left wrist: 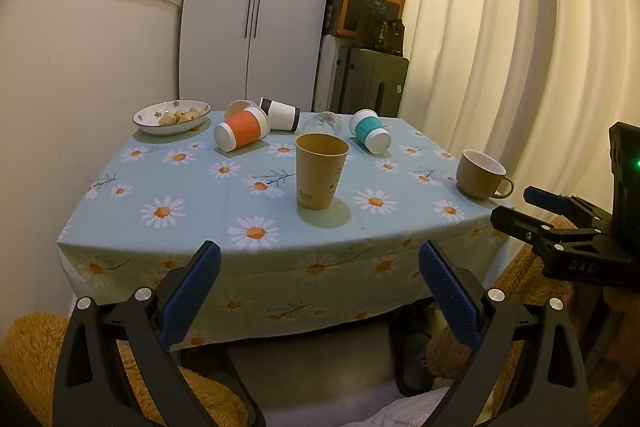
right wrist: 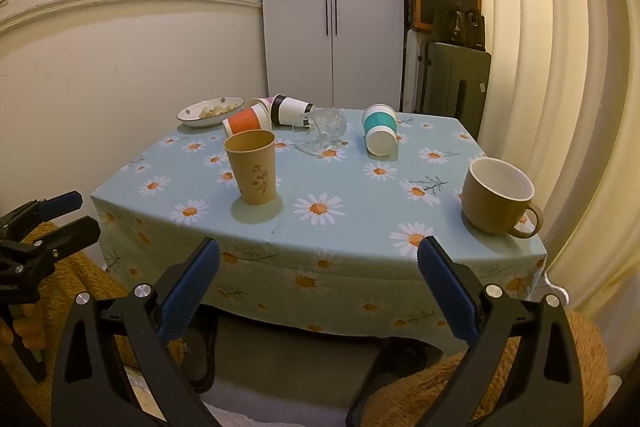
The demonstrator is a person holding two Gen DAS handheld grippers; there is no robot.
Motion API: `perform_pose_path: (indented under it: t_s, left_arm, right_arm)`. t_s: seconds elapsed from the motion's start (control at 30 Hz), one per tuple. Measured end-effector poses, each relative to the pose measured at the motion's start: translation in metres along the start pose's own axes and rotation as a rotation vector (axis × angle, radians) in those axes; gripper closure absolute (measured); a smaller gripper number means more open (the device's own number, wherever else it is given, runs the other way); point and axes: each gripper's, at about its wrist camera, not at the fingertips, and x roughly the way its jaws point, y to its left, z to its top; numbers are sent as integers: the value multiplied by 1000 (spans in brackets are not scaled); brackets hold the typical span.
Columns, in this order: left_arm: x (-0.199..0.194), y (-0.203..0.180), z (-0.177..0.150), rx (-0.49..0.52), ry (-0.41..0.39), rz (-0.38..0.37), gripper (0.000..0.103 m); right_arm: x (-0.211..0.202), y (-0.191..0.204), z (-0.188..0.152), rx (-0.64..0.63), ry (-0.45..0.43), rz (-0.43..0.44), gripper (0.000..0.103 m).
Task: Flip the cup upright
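1. Left gripper [left wrist: 319,263]: fingers spread wide, holding nothing, hovering short of the table's [left wrist: 132,211] near edge. Right gripper [right wrist: 319,261]: same, fingers well apart, empty, also off the near edge.
2. Already upright: kraft paper cup [left wrist: 321,173] near table centre, and a tan mug [right wrist: 496,197] at the right front corner, handle pointing toward 4 o'clock. Both look empty from here.
3. Cups still lying down, all along the far half:
   - teal-sleeved paper cup [right wrist: 379,129], alone, at about 1 o'clock from the right gripper; long axis runs roughly 12 to 6, base toward the camera, mouth away.
   - orange-sleeved paper cup [left wrist: 241,129], at about 11 o'clock from the left gripper; base toward 8 o'clock.
   - black-and-white paper cup [left wrist: 281,113] touching it behind, with a pink-rimmed cup partly hidden.
   - clear glass [right wrist: 322,130] on its side between the clusters, mouth toward the near side.
4. Key relation (judgement): the teal cup lies clear of its neighbours and is nearer the right gripper; the orange cup is nearer the left but crowded.
5. Contents: flower-print bowl [left wrist: 172,116] at the far left corner holds pale lumps of food, kind not resolvable. Tipped cups show no spill.
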Motion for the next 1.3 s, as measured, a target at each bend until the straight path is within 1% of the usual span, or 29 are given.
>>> perform_pose_path:
  t_s: [0.77,1.3]
  left_arm:
    - [6,-6,-3,6,20,-5,7]
    - [6,-5,-3,11,18,-4,7]
  right_arm:
    - [2,2,0,-9,12,-2,5]
    - [3,3,-1,-11,12,-3,5]
